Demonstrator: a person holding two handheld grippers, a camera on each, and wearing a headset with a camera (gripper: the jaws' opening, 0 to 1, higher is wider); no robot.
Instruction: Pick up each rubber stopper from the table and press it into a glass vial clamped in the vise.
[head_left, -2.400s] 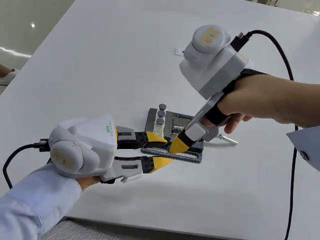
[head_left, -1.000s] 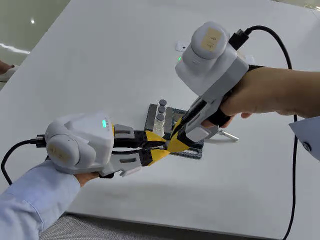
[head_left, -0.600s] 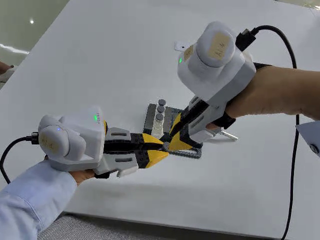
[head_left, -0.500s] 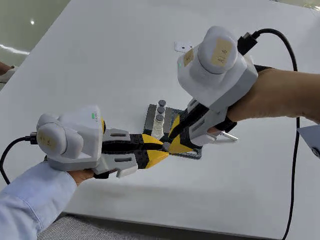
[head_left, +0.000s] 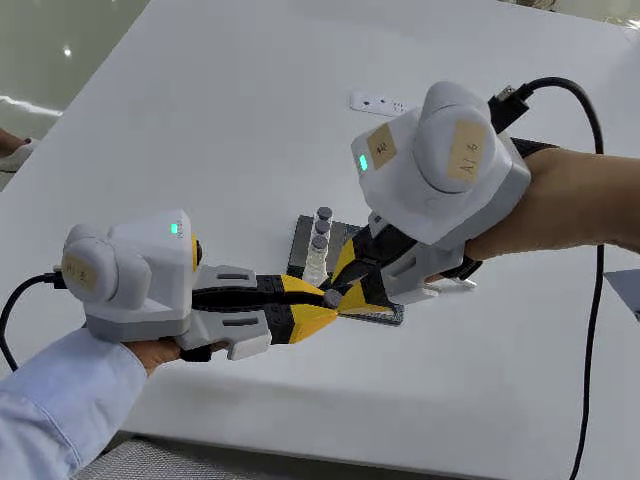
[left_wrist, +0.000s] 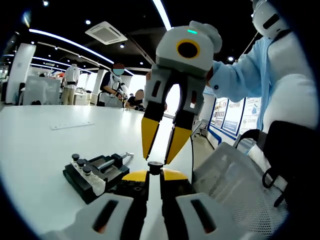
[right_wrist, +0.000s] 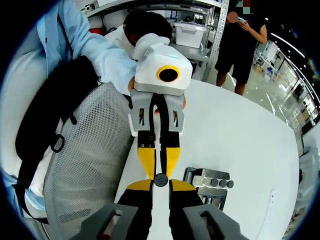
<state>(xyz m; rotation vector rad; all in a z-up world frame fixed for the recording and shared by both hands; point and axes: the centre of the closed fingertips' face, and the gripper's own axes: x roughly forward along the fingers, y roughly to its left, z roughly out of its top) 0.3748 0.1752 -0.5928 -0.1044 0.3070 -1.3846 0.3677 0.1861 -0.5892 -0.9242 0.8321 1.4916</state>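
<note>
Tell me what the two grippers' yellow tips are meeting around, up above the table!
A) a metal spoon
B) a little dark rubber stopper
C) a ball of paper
B: a small dark rubber stopper sits right where the left gripper and right gripper tips meet.

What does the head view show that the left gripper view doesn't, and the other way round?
Head view: the whole white body of the left gripper and a black cable, from above. Left gripper view: people in the room behind, ceiling lights, a mesh chair. Both: the right gripper, the vise with three stoppered vials, and the stopper held between the two grippers.
</note>
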